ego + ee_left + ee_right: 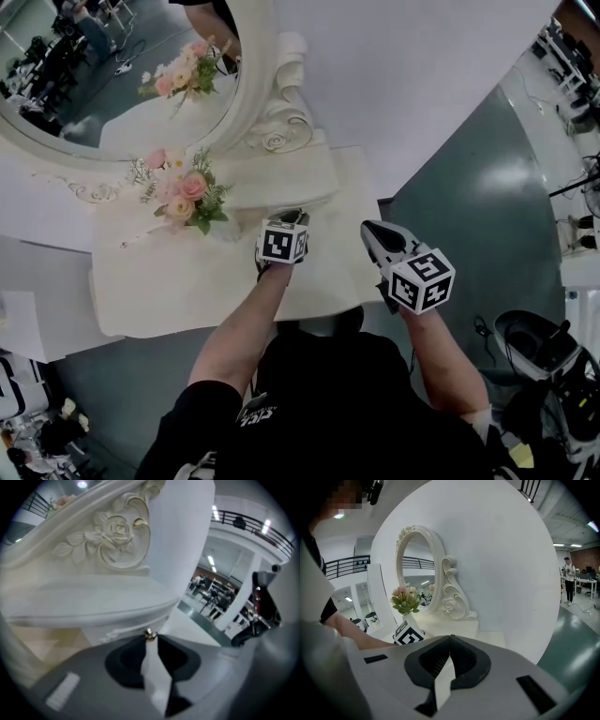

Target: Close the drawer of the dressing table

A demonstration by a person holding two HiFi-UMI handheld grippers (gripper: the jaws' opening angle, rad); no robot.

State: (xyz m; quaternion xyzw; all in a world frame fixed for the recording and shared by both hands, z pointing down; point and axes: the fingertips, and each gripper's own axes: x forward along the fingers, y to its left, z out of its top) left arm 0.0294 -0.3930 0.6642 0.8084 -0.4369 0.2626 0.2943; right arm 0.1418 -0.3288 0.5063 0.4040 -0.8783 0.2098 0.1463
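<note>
In the head view, a white desk (187,291) stands against a pale wall, with an oval mirror (112,84) in a carved frame at its back. A bunch of pink flowers (183,192) stands on the desk top. The left claw (289,221) shows over the front part of the desk, its marker cube (281,242) facing up and the person's bare forearm (239,337) running back from it. The right claw (373,232) is held just beside the desk's right edge, above the grey-green floor (469,206), and touches nothing. The drawer cannot be made out from here.

In the left gripper view, the left claw (150,637) is closed, its two tips pinched on a small gold knob (149,633). The knob sits on the white drawer (119,630) front, directly beneath the rounded edge of the desk top. A carved rose (117,529) on the mirror frame rises above. This view does not show clearly how far out the drawer stands.

In the right gripper view, the right claw (450,637) has its tips together with nothing between them. Beyond it stand the desk (454,627), the mirror (415,569) and the flowers (407,599), with the left claw's cube (408,633) low in front of them. A person (569,581) stands far off at the right.
</note>
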